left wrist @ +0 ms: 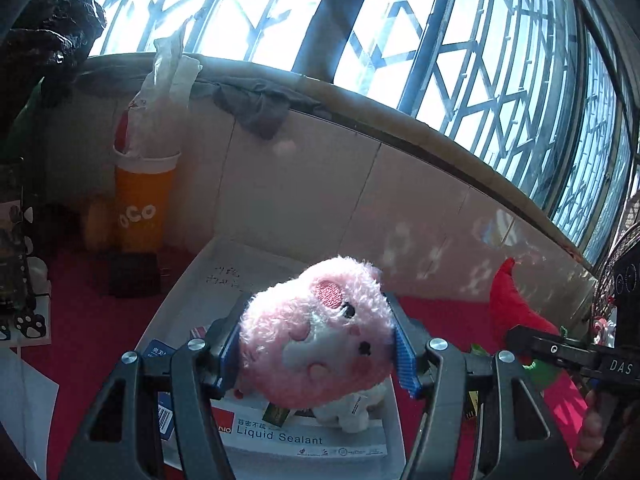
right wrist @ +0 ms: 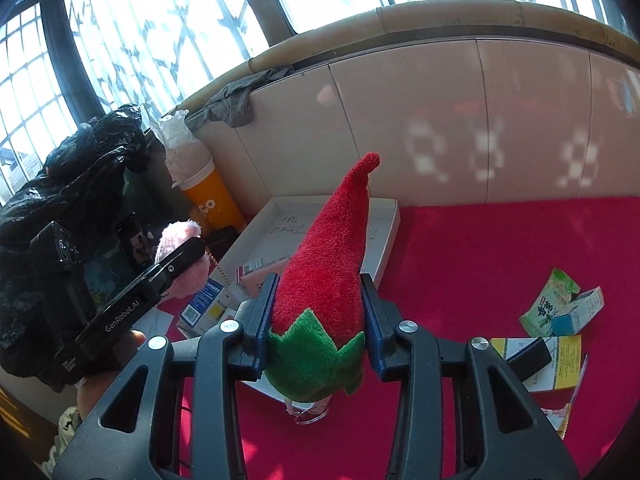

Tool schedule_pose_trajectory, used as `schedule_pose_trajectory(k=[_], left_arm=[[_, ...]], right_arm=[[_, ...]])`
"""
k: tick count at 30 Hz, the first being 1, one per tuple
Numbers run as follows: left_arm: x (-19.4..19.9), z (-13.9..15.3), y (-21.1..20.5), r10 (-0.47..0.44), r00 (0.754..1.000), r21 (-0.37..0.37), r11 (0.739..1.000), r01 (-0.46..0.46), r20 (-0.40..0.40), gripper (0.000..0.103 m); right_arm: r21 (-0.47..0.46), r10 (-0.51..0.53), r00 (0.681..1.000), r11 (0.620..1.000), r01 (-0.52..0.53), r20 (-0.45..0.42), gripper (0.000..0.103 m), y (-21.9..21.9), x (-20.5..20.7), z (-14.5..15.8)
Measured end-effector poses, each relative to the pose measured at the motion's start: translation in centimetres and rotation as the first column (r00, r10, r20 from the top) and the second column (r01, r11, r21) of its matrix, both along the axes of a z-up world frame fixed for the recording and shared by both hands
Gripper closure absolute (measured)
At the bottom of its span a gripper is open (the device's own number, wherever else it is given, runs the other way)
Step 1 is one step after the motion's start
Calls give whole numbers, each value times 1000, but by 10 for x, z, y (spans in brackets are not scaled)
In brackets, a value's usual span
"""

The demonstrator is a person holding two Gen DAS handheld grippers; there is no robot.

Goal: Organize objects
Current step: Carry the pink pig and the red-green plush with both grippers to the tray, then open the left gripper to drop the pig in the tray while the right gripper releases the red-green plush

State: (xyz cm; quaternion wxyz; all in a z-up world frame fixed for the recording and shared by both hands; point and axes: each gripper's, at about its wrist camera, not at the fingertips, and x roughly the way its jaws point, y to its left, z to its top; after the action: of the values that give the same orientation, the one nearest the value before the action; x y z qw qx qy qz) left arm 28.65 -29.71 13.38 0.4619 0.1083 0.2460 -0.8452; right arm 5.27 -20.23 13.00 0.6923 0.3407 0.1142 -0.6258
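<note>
White "Liquid Sealant" box (left wrist: 280, 436) under pink plush (left wrist: 320, 332).

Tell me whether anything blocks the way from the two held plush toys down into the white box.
Nothing visible stands between them. The pink plush hangs in the left tongs directly over the white box; the red chili plush in the right tongs is beside its near edge. Cartons already fill the box's near part; the far part is bare.
</note>
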Motion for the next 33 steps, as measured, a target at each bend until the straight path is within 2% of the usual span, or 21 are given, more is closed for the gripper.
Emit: schedule_pose_trajectory(k=[5, 9, 14, 17, 23, 28, 30, 31, 33], left_arm=[[0, -8, -24, 17, 1000, 24, 1000, -18, 16, 41], [1, -15, -46, 25, 999, 43, 999, -26, 20, 40], [9, -31, -62, 37, 999, 107, 994, -34, -26, 40], [13, -35, -67, 53, 998, 111, 993, -50, -25, 40], [4, -41, -79, 70, 997, 118, 990, -74, 37, 39], [-3, -45, -83, 77, 994, 98, 992, -84, 73, 36], [-2, -45, -86, 96, 993, 101, 989, -103, 73, 33], [1, -45, -87, 122, 990, 101, 986, -130, 76, 22], [12, -45, -87, 159, 987, 99, 982, -162, 40, 5]], right_arm=[[27, 18, 999, 999, -17, -38, 65, -24, 15, -3], [48, 2, 1000, 999, 0, -31, 65, -47, 17, -7], [64, -14, 999, 998, 17, -44, 65, -77, 21, -13], [83, -9, 998, 996, 15, -68, 65, -94, 26, -18], [118, -21, 988, 992, 39, -154, 65, -122, 36, -34], [140, -15, 988, 990, 36, -151, 64, -146, 45, -47], [139, -10, 986, 990, 34, -167, 61, -154, 51, -49], [136, -26, 983, 989, 51, -181, 58, -155, 52, -49], [129, -58, 984, 988, 80, -167, 42, -155, 47, -50]])
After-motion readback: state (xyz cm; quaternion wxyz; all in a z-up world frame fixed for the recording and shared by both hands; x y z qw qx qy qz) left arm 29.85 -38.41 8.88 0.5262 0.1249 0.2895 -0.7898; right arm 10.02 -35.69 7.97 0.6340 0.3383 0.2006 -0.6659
